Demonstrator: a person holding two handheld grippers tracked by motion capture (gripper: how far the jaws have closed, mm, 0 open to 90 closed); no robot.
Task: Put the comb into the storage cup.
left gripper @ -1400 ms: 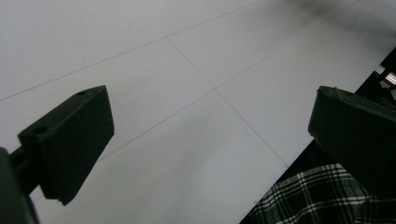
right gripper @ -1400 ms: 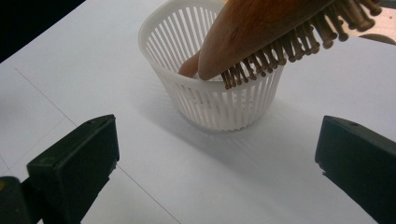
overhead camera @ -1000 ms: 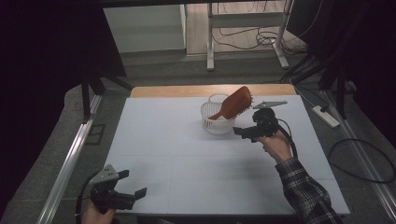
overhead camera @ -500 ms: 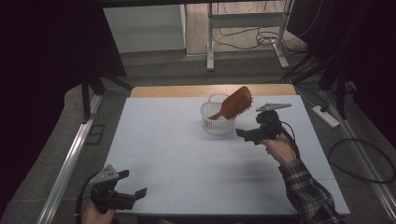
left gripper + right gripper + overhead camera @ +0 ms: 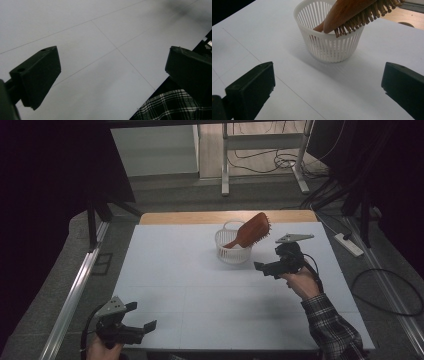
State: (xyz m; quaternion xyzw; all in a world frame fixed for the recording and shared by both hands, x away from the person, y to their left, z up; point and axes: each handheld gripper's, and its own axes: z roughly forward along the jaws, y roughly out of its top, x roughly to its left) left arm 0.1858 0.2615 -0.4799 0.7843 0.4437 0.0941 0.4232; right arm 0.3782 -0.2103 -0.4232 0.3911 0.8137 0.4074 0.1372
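basket (image 5: 329, 47): white slatted plastic | hairbrush (image 5: 352, 11): glossy wood | table (image 5: 362, 95): matt

- The basket (image 5: 233, 246) stands on the table (image 5: 200, 285), toward its far side.
- The hairbrush (image 5: 251, 230) sits in it, handle down, head leaning over the rim.
- My right gripper (image 5: 265, 268) is near the basket, to its right.
- My left gripper (image 5: 142, 327) is at the near left corner.

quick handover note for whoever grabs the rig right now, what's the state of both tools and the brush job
Right tool: open, empty, above the table just right of the white basket, aimed at it.
Left tool: open, empty, at the table's near left corner.
Hairbrush: handle down inside the basket, bristled head leaning out over the rim.
Done: brush sits in the basket, released.
Left: likely nothing except pulling the right tool clear; check that the basket does not tip.
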